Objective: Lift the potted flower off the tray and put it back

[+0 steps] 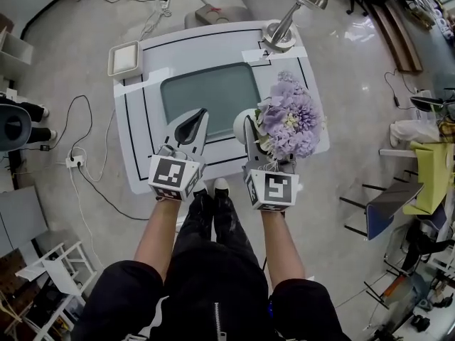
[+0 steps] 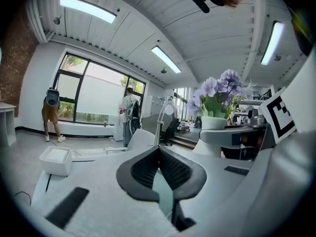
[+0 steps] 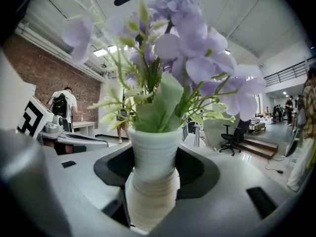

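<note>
The potted flower is a ribbed white pot (image 3: 152,181) with purple blooms (image 3: 190,43) and green leaves. My right gripper (image 3: 154,172) is shut on the pot, its dark pads pressing on both sides. In the head view the blooms (image 1: 288,116) hide most of the pot, which is held over the front right corner of the grey-green tray (image 1: 213,84). My left gripper (image 1: 200,116) hovers over the tray's front edge, shut with nothing in it; its pads (image 2: 170,169) meet. From the left gripper view the flower (image 2: 217,90) stands to the right.
The tray lies on a white table (image 1: 142,141) marked with black lines. A desk lamp (image 1: 284,23) stands at the table's far right corner and a white box (image 1: 125,57) at its far left. Cables, chairs and shelving surround the table. People stand by the far window (image 2: 89,95).
</note>
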`<state>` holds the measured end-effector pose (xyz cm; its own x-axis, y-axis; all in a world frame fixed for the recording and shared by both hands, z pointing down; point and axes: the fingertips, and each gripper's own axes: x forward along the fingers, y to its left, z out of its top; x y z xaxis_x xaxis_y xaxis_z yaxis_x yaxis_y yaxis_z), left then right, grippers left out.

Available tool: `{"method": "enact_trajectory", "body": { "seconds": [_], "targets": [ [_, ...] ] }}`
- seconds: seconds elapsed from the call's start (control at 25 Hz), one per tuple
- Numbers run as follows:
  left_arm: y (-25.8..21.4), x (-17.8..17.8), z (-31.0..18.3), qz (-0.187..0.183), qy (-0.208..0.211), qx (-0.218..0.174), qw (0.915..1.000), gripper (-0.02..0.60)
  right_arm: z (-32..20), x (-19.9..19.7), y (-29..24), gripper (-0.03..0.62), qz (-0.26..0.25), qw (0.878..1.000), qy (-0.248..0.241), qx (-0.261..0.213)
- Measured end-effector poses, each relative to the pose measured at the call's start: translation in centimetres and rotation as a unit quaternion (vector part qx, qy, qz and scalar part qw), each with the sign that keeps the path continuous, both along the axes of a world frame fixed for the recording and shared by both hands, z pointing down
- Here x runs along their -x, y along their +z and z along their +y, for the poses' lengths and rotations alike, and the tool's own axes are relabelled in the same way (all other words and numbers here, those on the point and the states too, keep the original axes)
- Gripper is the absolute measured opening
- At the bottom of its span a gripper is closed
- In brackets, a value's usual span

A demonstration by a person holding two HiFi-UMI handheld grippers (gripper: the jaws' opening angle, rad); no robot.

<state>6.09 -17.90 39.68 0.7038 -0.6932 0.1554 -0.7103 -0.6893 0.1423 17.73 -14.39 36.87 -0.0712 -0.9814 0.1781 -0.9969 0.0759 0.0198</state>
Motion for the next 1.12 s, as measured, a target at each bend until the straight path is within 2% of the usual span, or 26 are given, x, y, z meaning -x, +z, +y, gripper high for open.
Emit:
{"method": "enact_trajectory", "body": {
  "seconds": [0.52, 1.12],
  "targets": [
    [0.2, -0.6, 0.6, -0.016, 0.017, 0.006, 0.9997, 0.005, 0.6, 0.4, -0.1, 0.245, 0.003, 1.0, -0.013, -0.001],
    [0.6, 0.3, 0.6, -0.023, 0.007, 0.009, 0.9997, 0.005, 0.5, 1.4, 0.0, 0.245, -0.001, 1.0, -0.021, 0.001]
  ]
}}
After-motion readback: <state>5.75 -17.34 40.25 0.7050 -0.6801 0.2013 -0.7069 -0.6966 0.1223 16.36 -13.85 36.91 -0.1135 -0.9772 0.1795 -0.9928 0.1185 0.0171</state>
